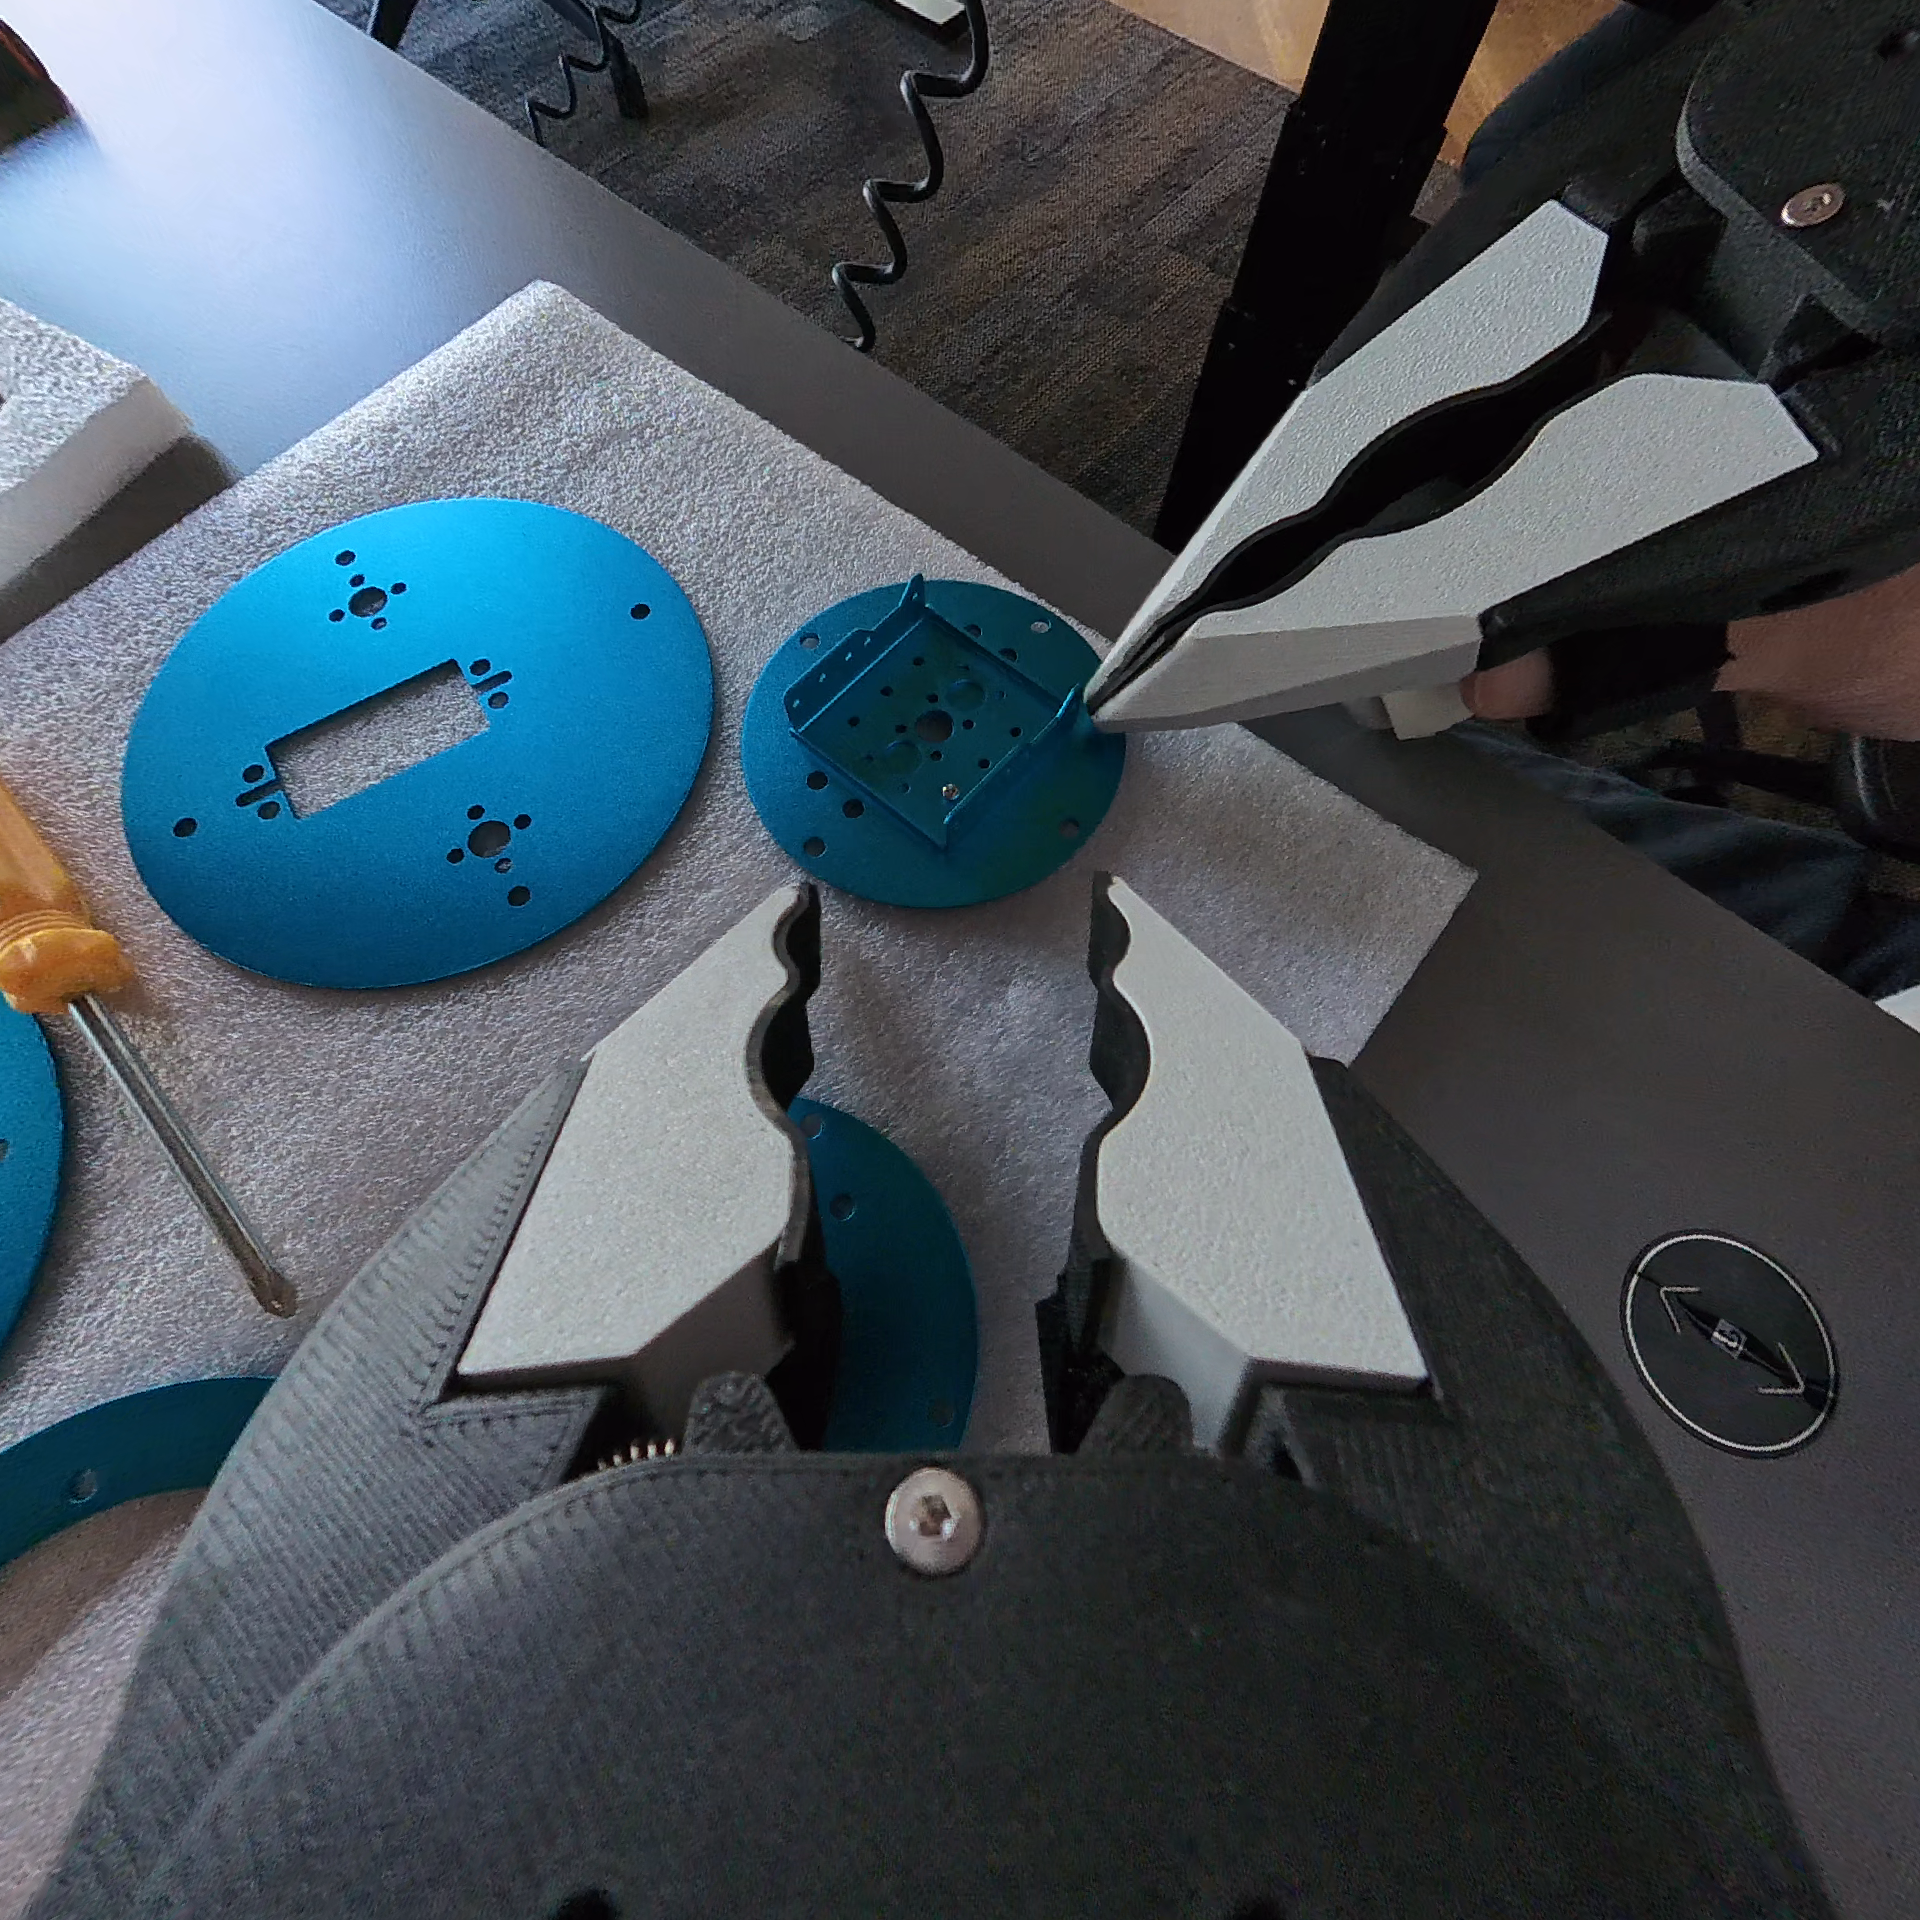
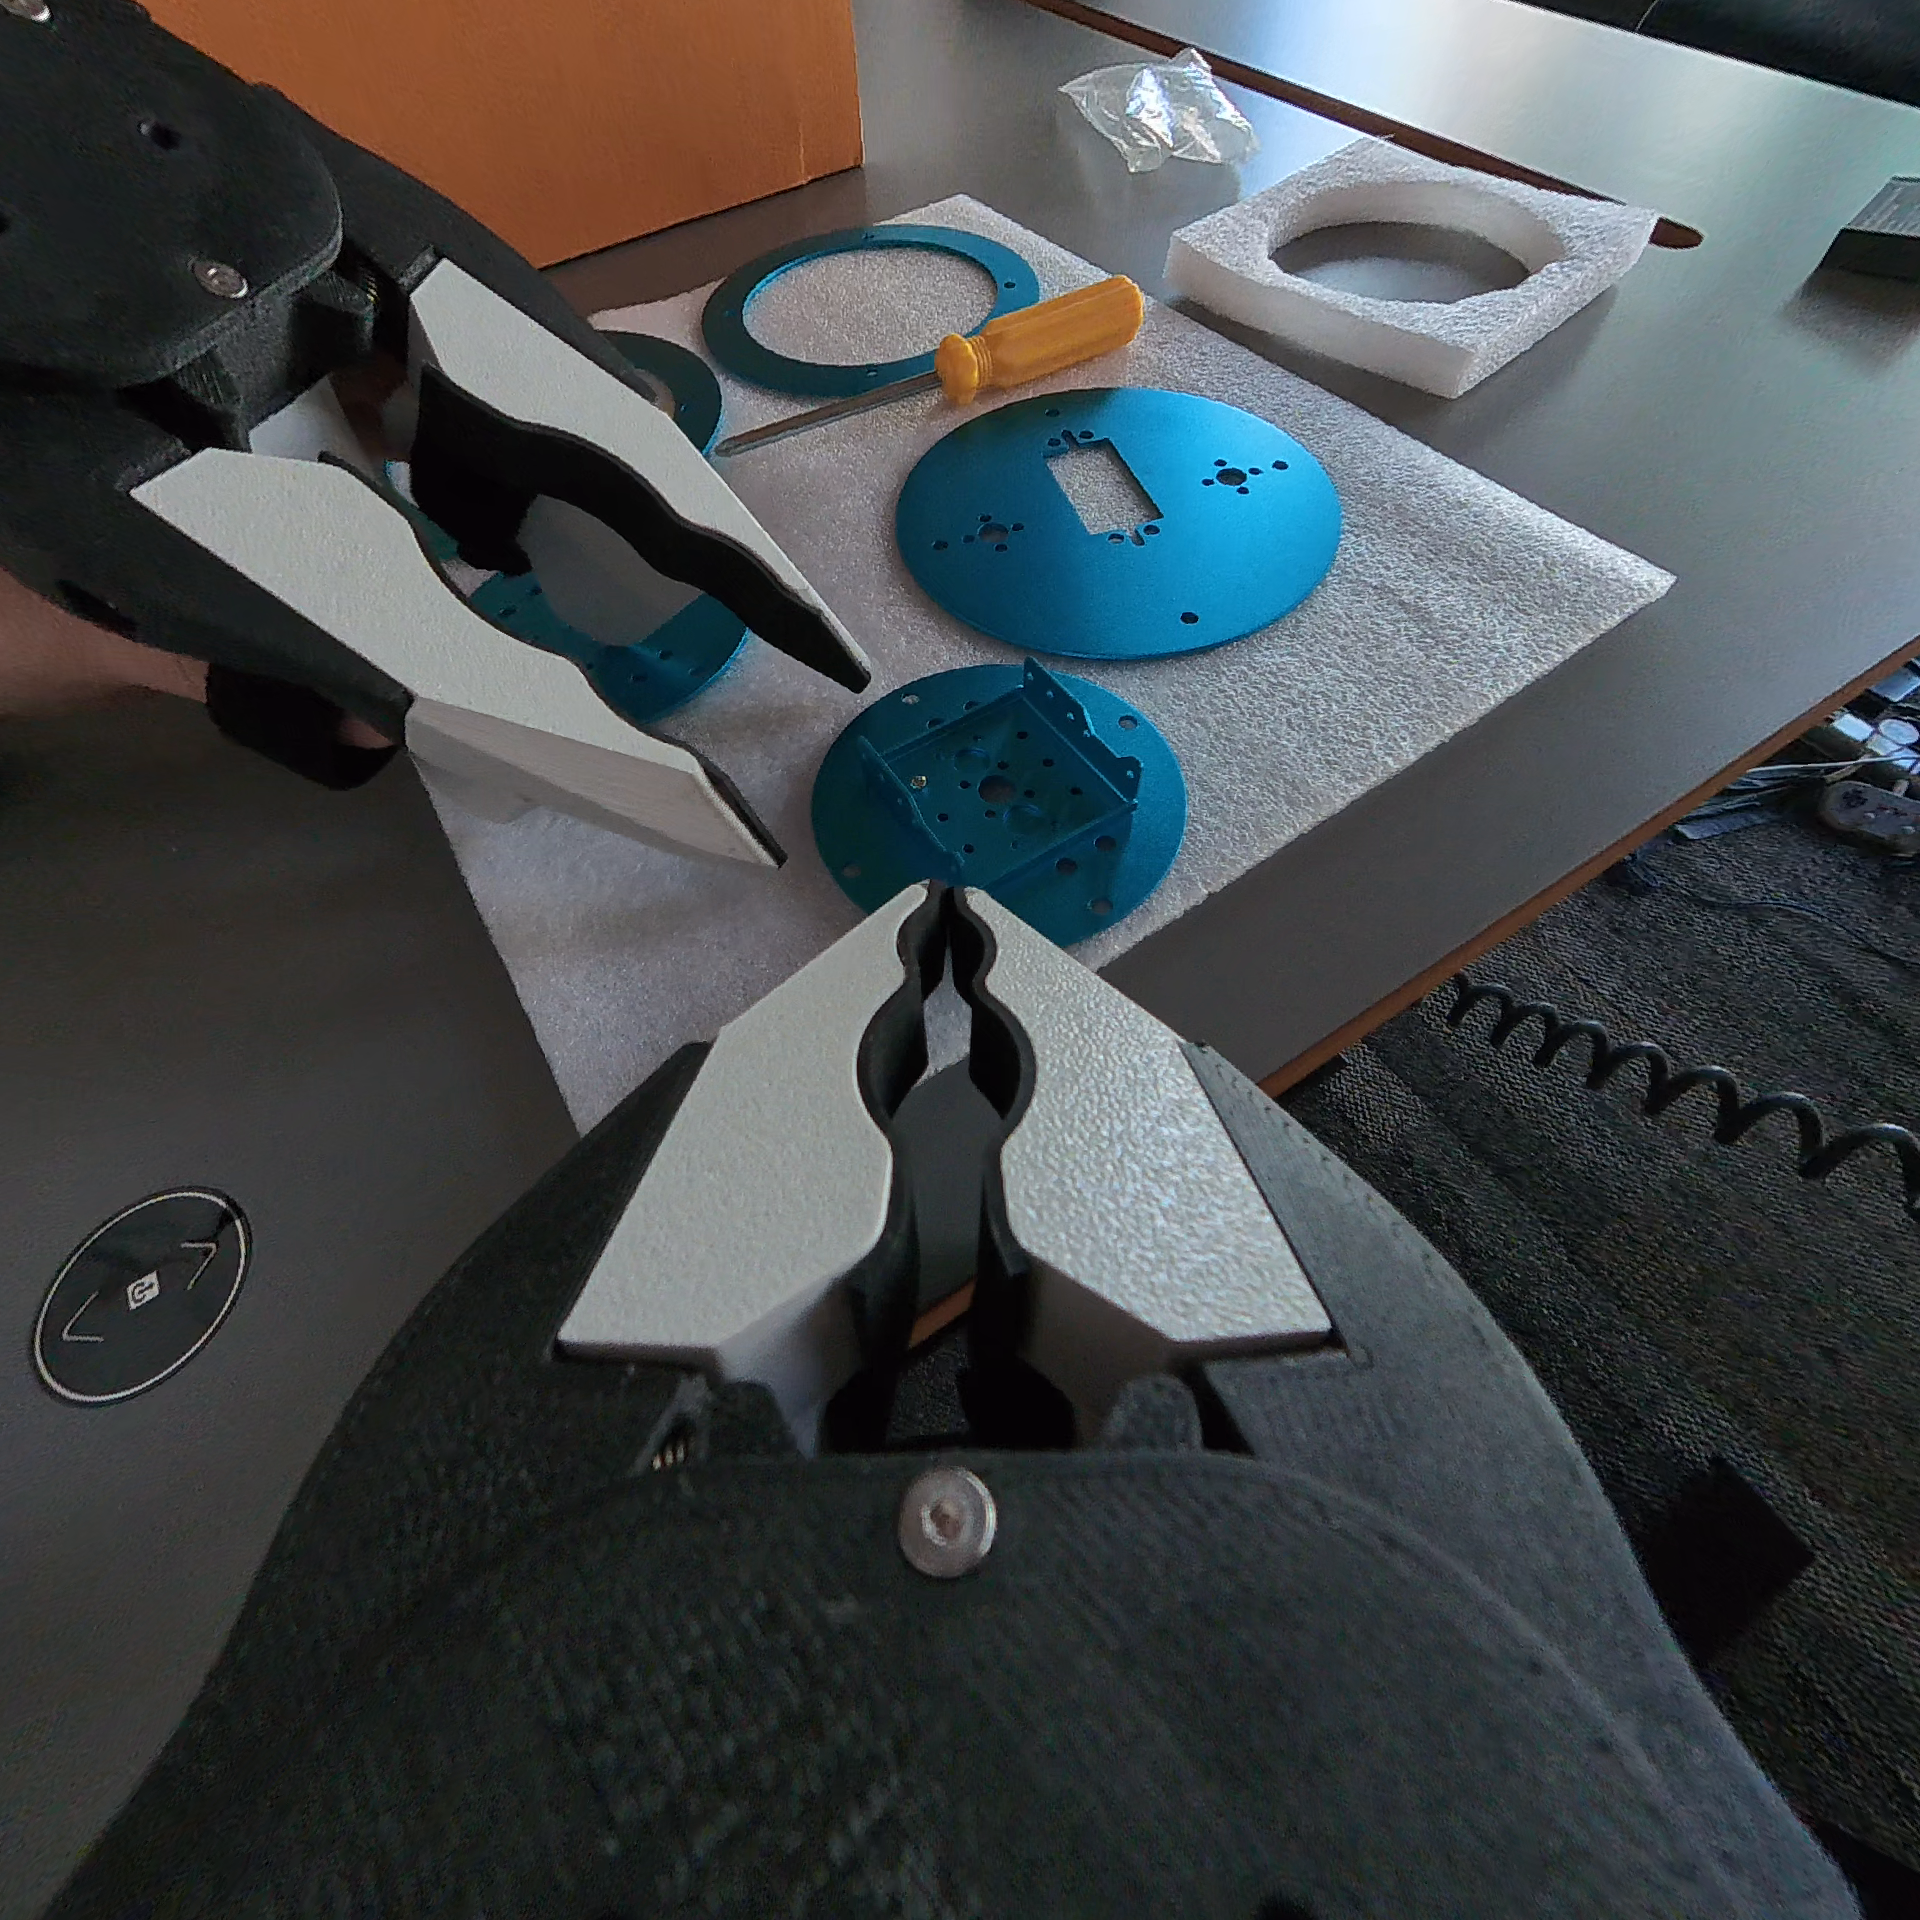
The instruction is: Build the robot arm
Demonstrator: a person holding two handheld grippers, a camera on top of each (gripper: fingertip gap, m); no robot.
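A small blue disc [image 1: 935,862] [image 2: 1132,821] lies on a white foam sheet [image 1: 1247,862] [image 2: 1403,623] and carries a blue U-shaped bracket [image 1: 935,727] [image 2: 997,790] with many holes. My right gripper [image 2: 940,894] [image 1: 1091,717] is shut, its tips touching the bracket's near wall at the disc's edge; I cannot tell if it pinches anything. My left gripper [image 1: 956,894] [image 2: 821,764] is open and empty, hovering just short of that disc and above a second small blue disc [image 1: 894,1278] [image 2: 675,655].
A large blue disc with a rectangular cutout [image 1: 416,727] [image 2: 1117,530], a yellow-handled screwdriver [image 1: 42,935] [image 2: 1039,338] and a blue ring [image 2: 873,312] lie on the sheet. A foam block [image 2: 1403,270], a plastic bag [image 2: 1153,109] and a cardboard box [image 2: 571,104] stand behind. The table edge runs beside the right gripper. My right fingertips sit around 5 cm from my left ones. About 12 cm separates my left fingertips from the yellow-handled screwdriver [image 1: 42,935]. It is also in sight in the right wrist view [image 2: 967,352].
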